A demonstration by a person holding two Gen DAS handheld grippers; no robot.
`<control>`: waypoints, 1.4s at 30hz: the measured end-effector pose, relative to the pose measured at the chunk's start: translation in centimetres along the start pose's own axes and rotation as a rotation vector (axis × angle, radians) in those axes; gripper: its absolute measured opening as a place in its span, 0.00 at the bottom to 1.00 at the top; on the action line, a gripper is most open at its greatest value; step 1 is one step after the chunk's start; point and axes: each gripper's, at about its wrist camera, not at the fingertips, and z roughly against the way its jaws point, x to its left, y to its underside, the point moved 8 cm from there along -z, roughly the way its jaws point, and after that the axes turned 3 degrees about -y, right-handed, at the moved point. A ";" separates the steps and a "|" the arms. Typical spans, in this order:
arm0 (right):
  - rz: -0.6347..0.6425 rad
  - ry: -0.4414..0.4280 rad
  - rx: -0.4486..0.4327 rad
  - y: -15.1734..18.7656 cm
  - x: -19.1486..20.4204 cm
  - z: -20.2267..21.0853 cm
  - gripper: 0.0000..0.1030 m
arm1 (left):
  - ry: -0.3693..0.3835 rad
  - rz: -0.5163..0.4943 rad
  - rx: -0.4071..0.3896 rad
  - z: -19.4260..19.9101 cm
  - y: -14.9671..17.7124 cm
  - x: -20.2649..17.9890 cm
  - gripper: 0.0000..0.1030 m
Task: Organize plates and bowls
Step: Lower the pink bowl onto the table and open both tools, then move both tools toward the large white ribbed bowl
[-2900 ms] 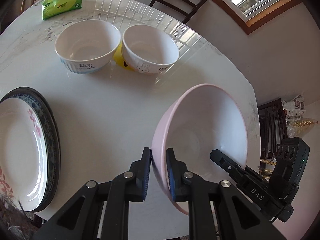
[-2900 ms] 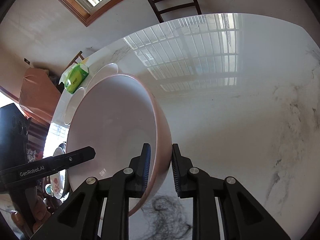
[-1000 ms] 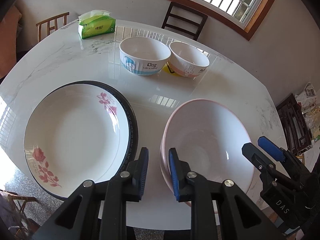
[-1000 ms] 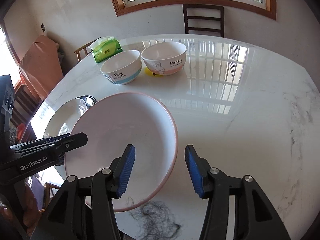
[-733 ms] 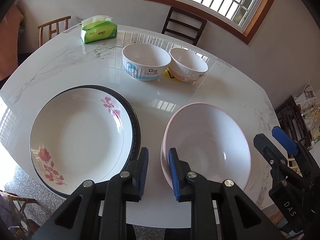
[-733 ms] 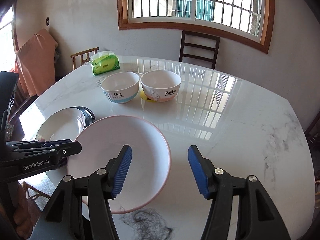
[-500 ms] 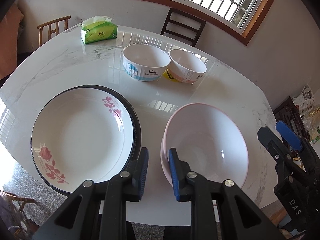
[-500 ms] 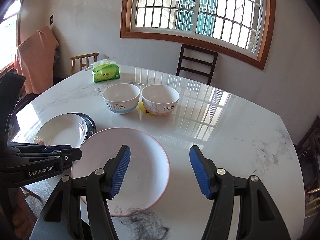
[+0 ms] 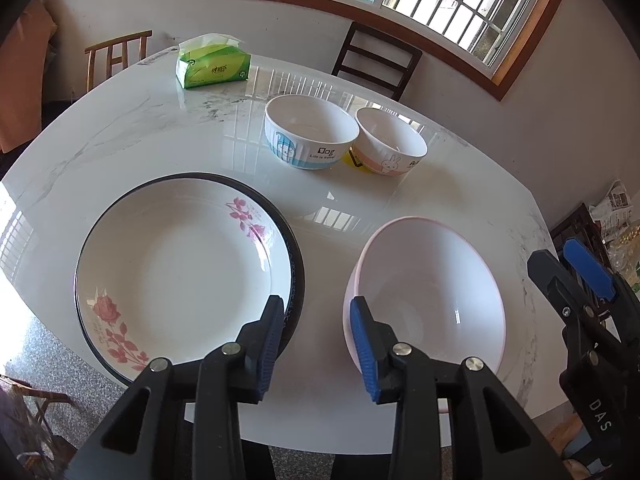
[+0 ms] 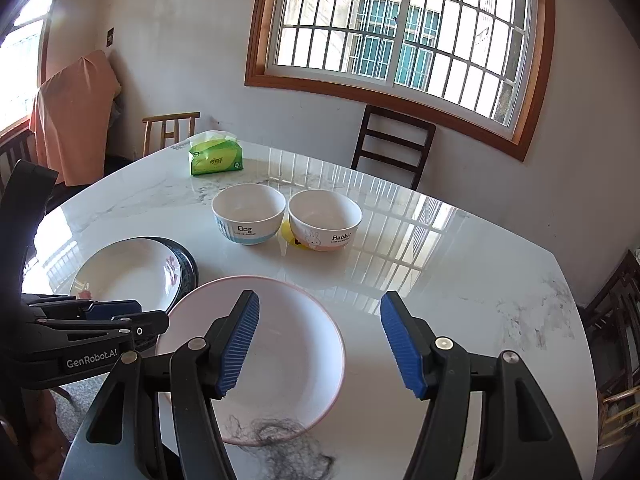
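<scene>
Nearest, the left gripper (image 9: pixel 316 340) is opening, its blue pads clear of the near rim of the pink bowl (image 9: pixel 428 292), which sits upright on the white marble table (image 9: pixel 168 140) (pale pink outside, glossy white inside), while the right gripper (image 10: pixel 320 340) hangs over the same bowl with its jaws apart and nothing between them. Just left of the bowl lies a white plate with red roses (image 9: pixel 180 268), stacked on a dark-rimmed plate (image 9: pixel 294 276). Farther back stand a blue "Dog" bowl (image 9: pixel 310 136) and a pink rabbit bowl (image 9: pixel 390 146) side by side, and beyond them a green tissue pack (image 9: pixel 214 66).
</scene>
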 end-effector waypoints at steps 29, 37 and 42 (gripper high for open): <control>0.070 -0.004 0.061 -2.3 3.7 -3.1 0.59 | -0.009 0.060 0.009 0.1 -2.6 5.2 0.34; 0.088 -0.009 0.081 -2.9 5.2 -4.4 0.62 | -0.023 0.059 0.002 0.3 -4.8 6.8 0.34; 0.057 -0.055 0.125 -3.1 5.8 -5.8 0.62 | -0.006 0.069 0.025 0.1 -6.6 7.6 0.35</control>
